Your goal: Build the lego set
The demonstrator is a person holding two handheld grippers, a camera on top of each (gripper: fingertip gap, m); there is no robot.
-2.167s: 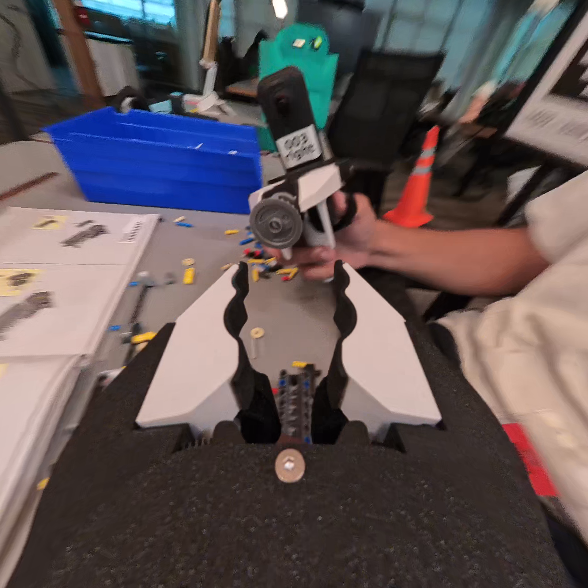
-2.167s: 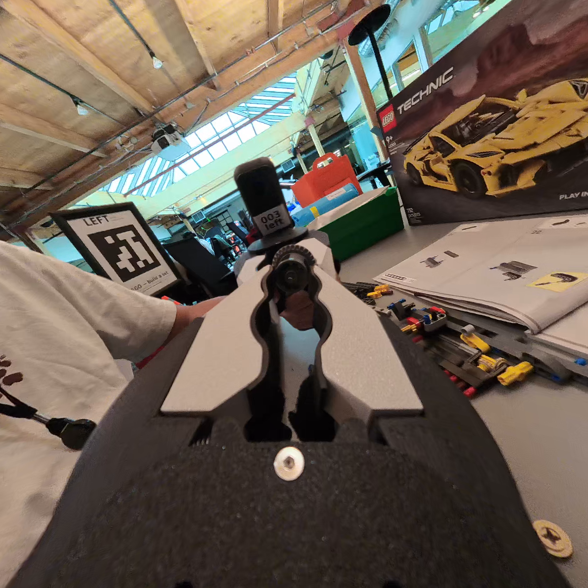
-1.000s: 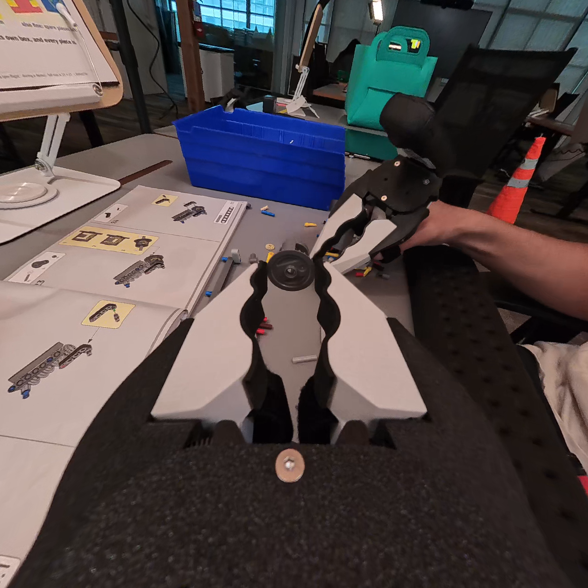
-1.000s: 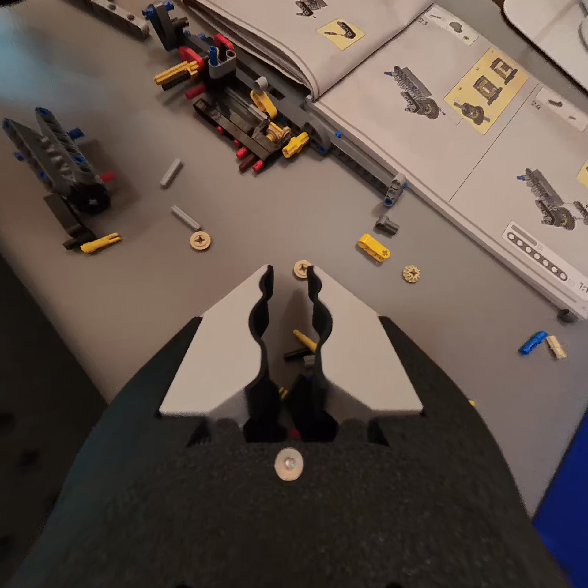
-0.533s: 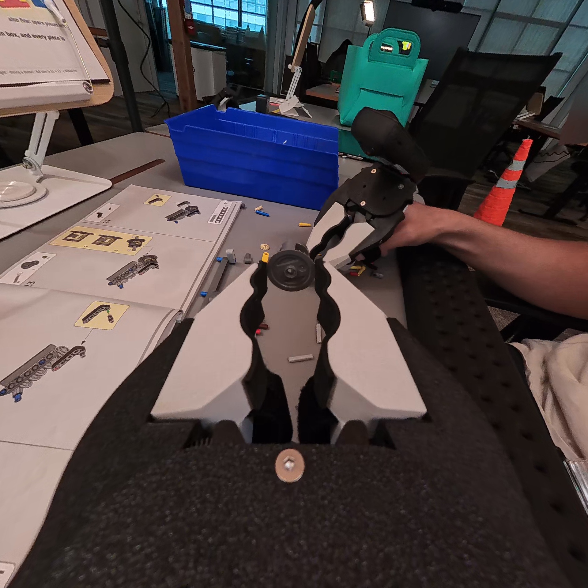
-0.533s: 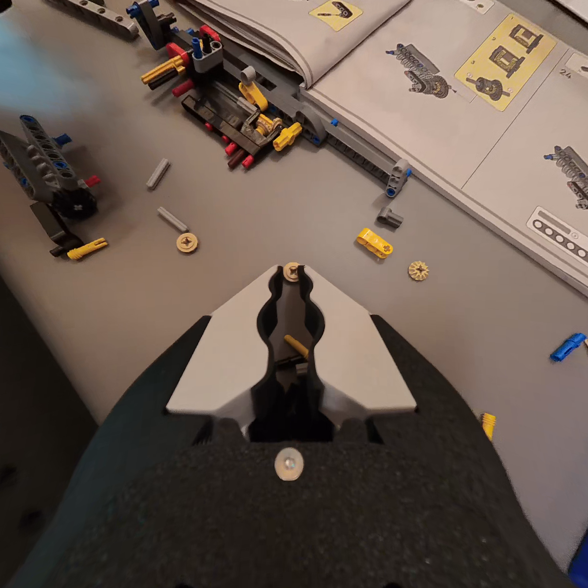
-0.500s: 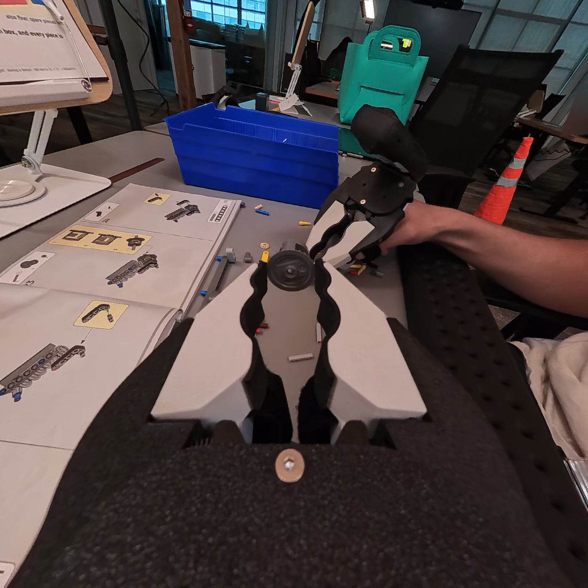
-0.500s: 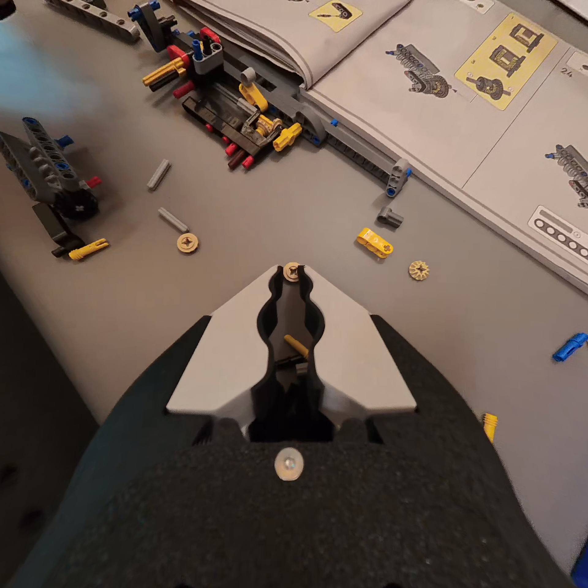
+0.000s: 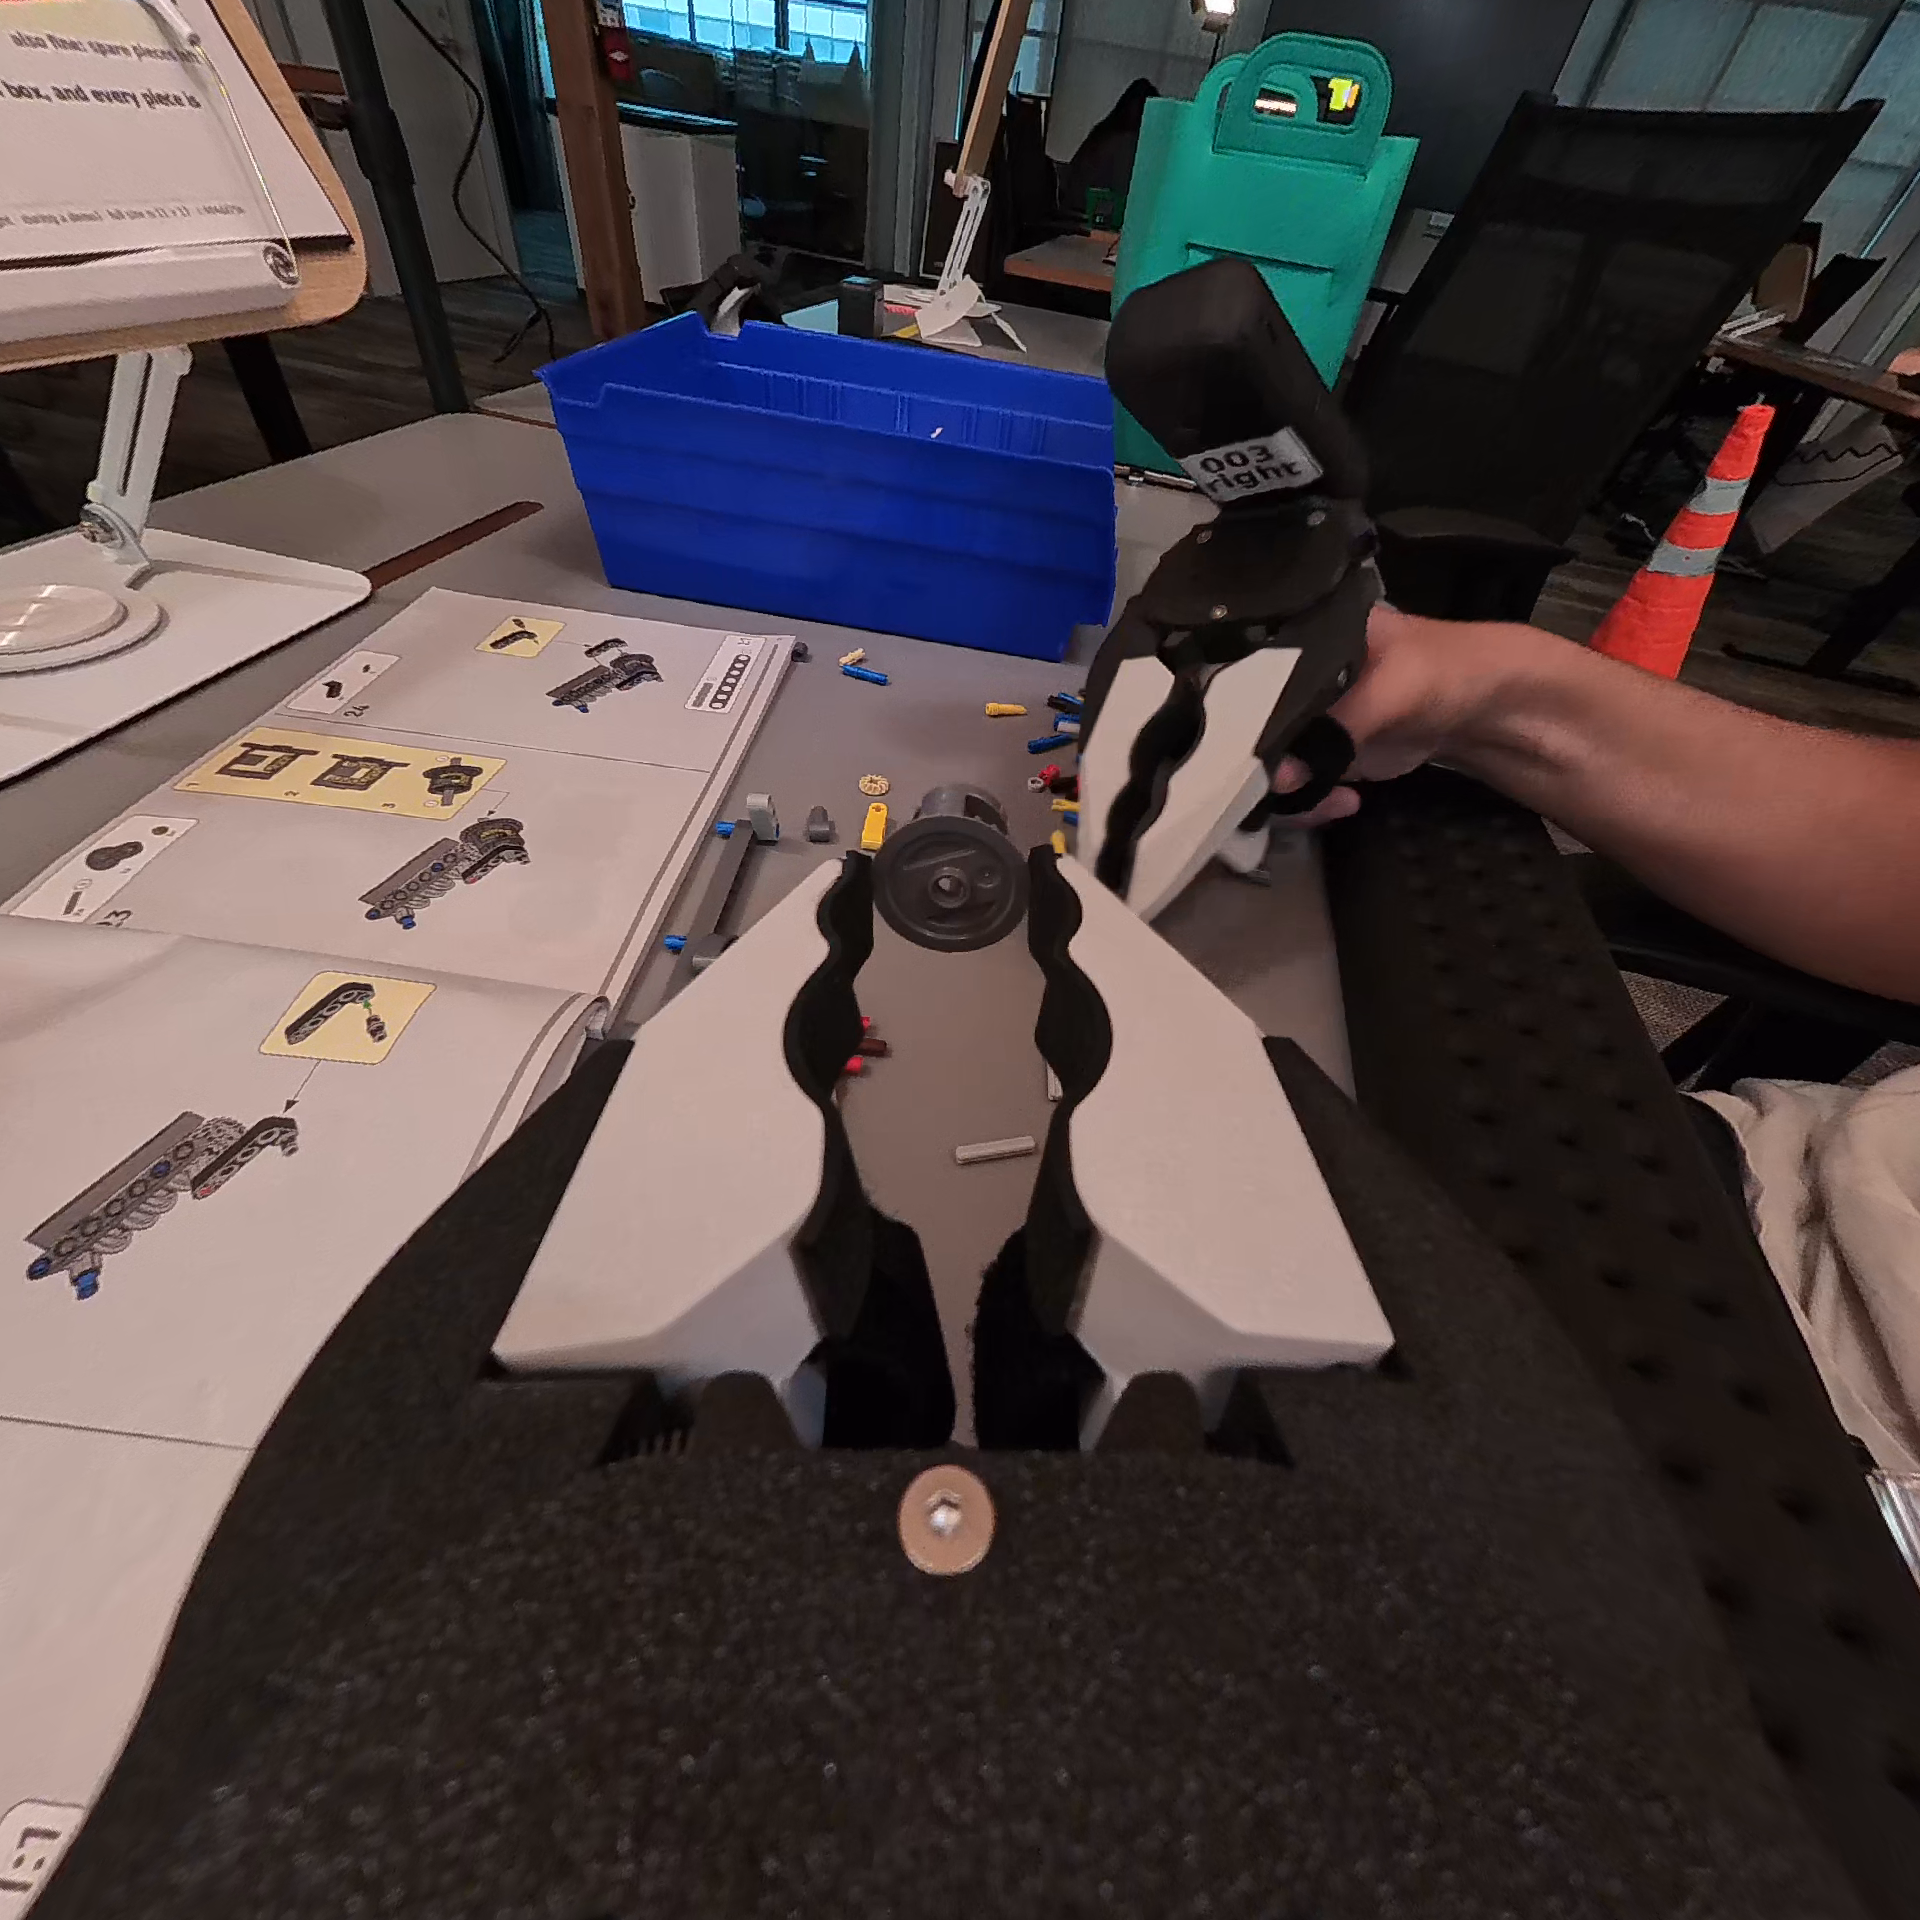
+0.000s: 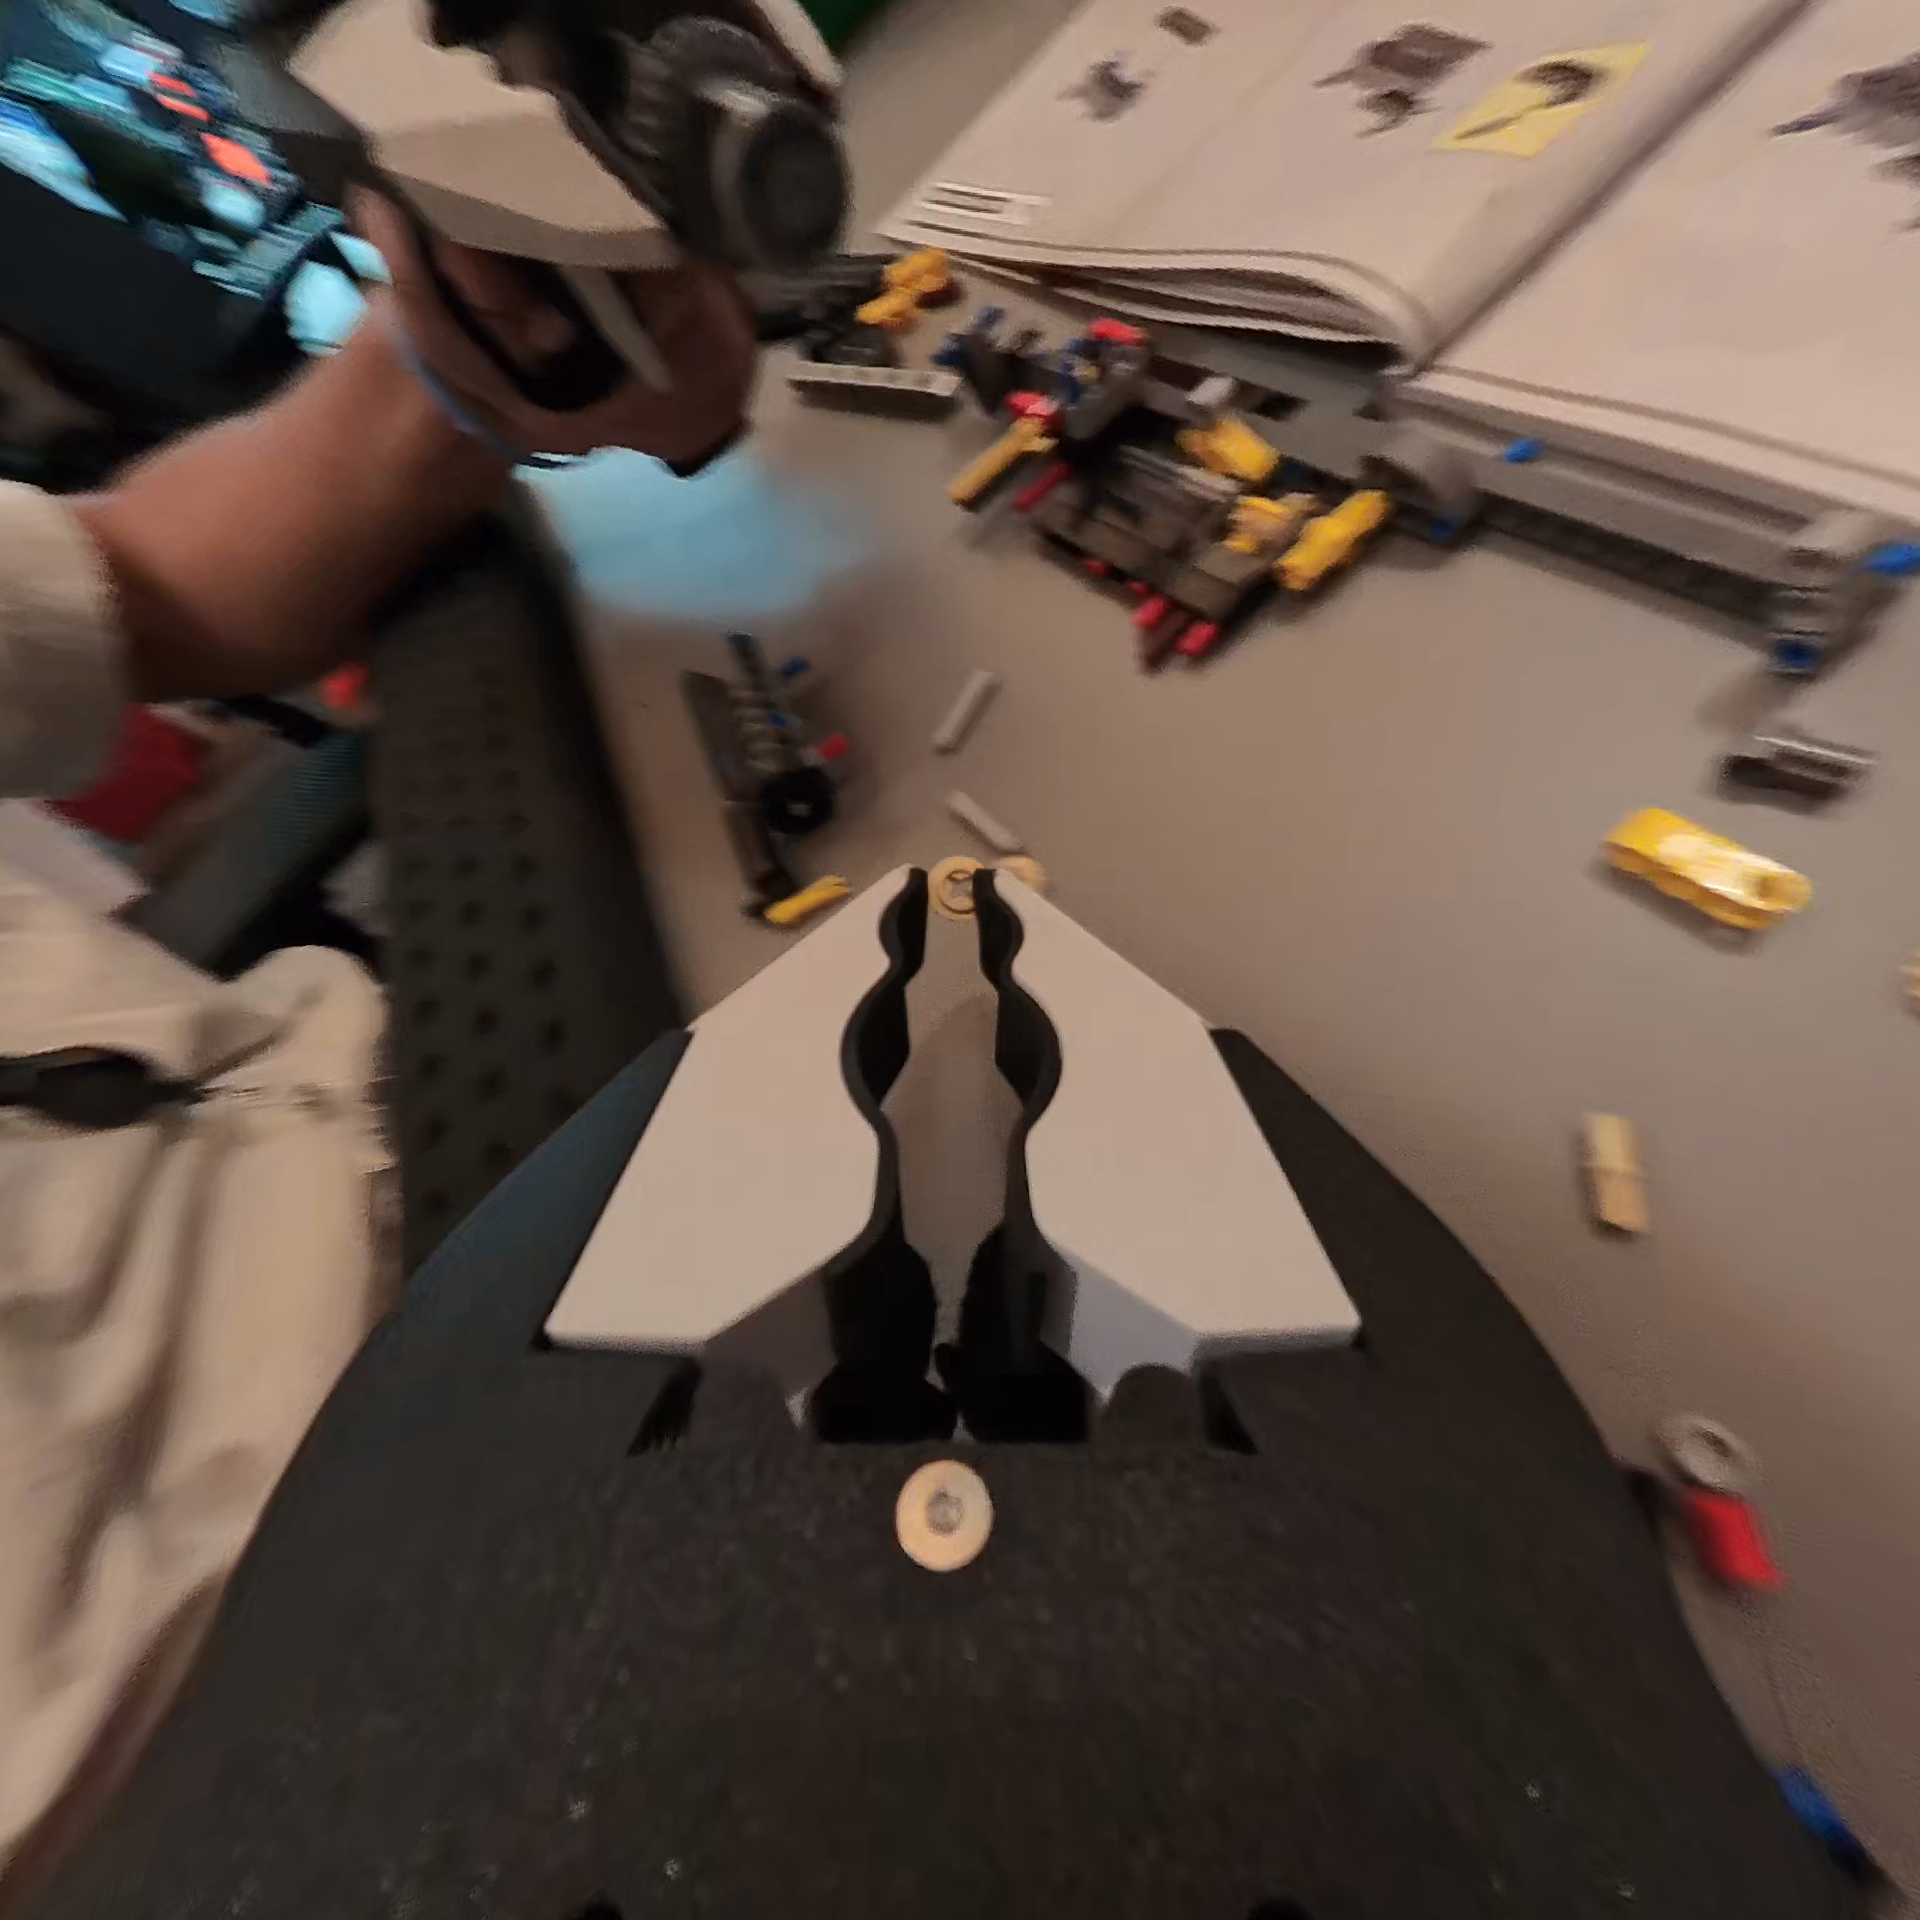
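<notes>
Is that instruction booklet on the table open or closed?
Open. The instruction booklet lies spread flat on the table, its pages showing build diagrams, with a curved fold where they meet.

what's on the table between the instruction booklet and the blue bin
In the left wrist view, bare grey table separates the instruction booklet from the blue bin, apart from a small tan piece and a blue pin near the bin's front.

Both grippers, left (image 9: 948, 883) & right (image 10: 951, 891), are showing pale grey fingers w/ wavy black pads, black foam bodies, one silver screw each. Person's wearing a cream short sleeve (image 10: 42, 634).
</notes>
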